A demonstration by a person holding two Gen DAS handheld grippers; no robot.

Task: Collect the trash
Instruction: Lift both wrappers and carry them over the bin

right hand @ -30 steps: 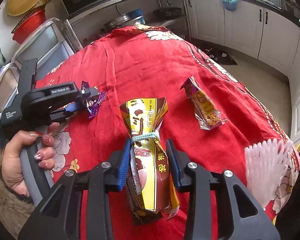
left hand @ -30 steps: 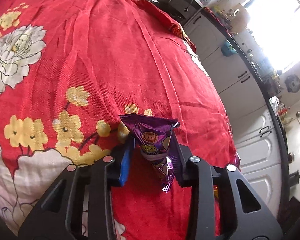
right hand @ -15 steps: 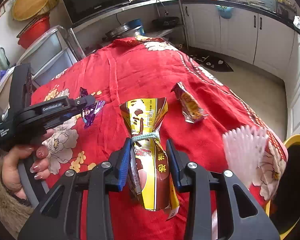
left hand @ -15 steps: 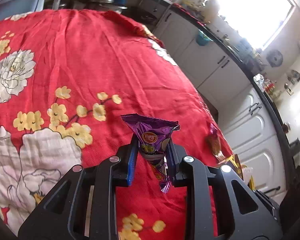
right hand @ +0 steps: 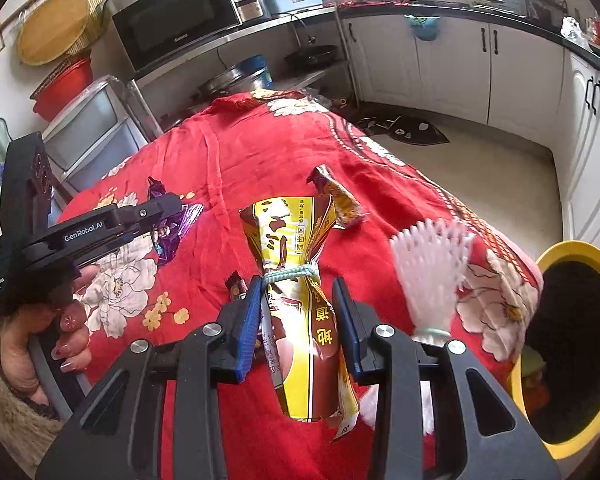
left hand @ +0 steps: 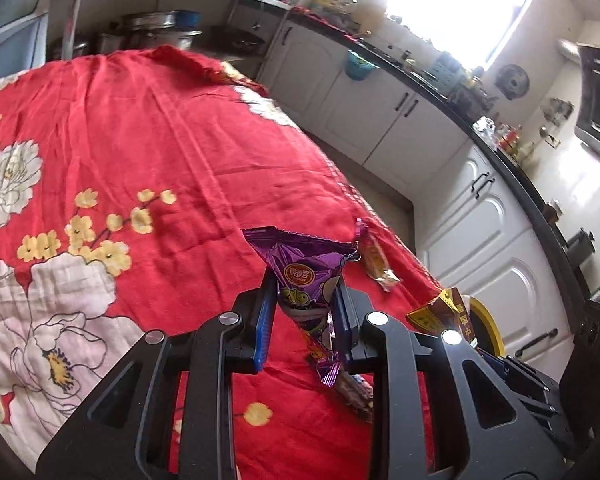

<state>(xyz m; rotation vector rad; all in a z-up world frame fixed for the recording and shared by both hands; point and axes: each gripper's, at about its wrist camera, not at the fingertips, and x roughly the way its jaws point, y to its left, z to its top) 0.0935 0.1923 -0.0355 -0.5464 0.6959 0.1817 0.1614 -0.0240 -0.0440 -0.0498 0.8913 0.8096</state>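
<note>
Over a table draped in a red floral cloth (left hand: 188, 148), the left claw (left hand: 302, 312) is clenched on a crinkly purple foil snack wrapper (left hand: 300, 276), while the right claw (right hand: 296, 312) grips a yellow-and-brown foil snack bag (right hand: 296, 280) below its tied neck. Both are likely light, limp and slippery, best pinched mid-body. 1 orange wrapper (right hand: 340, 200) lies on the cloth; a yellow-rimmed bin (right hand: 572, 344) stands beside the table.

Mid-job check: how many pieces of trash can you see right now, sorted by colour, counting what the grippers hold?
Purple wrapper: 1, in the left gripper
Yellow-and-brown bag: 1, in the right gripper
Orange wrapper: 1, lying on the red cloth
White foam net: 1, on the cloth
Small dark wrapper: 1, on the cloth
Total: 5
</note>
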